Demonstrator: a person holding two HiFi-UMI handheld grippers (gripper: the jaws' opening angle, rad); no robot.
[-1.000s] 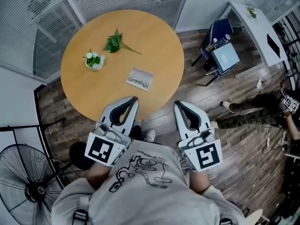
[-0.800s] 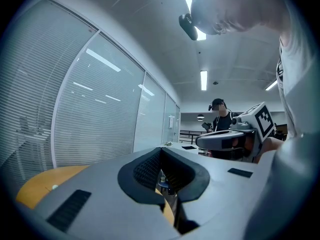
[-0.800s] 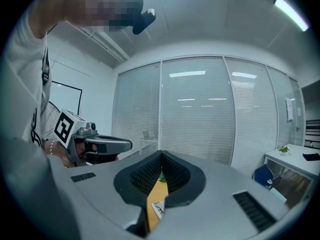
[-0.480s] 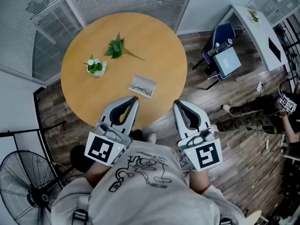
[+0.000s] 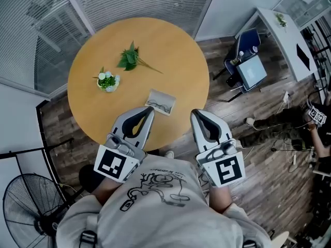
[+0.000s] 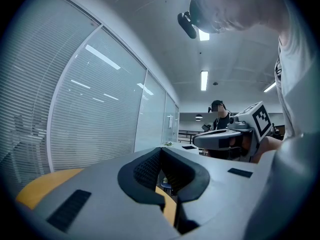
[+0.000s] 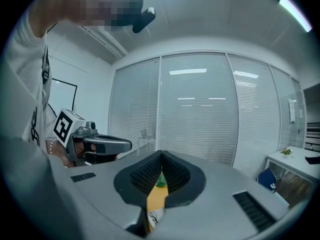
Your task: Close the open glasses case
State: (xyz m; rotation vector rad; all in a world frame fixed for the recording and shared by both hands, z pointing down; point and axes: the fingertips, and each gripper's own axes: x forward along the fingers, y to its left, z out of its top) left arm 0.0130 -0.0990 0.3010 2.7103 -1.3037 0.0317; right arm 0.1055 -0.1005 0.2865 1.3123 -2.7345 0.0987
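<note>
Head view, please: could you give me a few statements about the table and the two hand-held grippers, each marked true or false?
1. The glasses case lies open on the round table. True.
2. The left hand-held gripper is clamped on the glasses case. False: its jaws are together with nothing between them.
3. The leafy sprig lies farther from the person than the glasses case. True.
4. The flower pot stands to the right of the glasses case. False: it stands to its left.
5. The right hand-held gripper is wide open. False: its jaws are together and empty.
</note>
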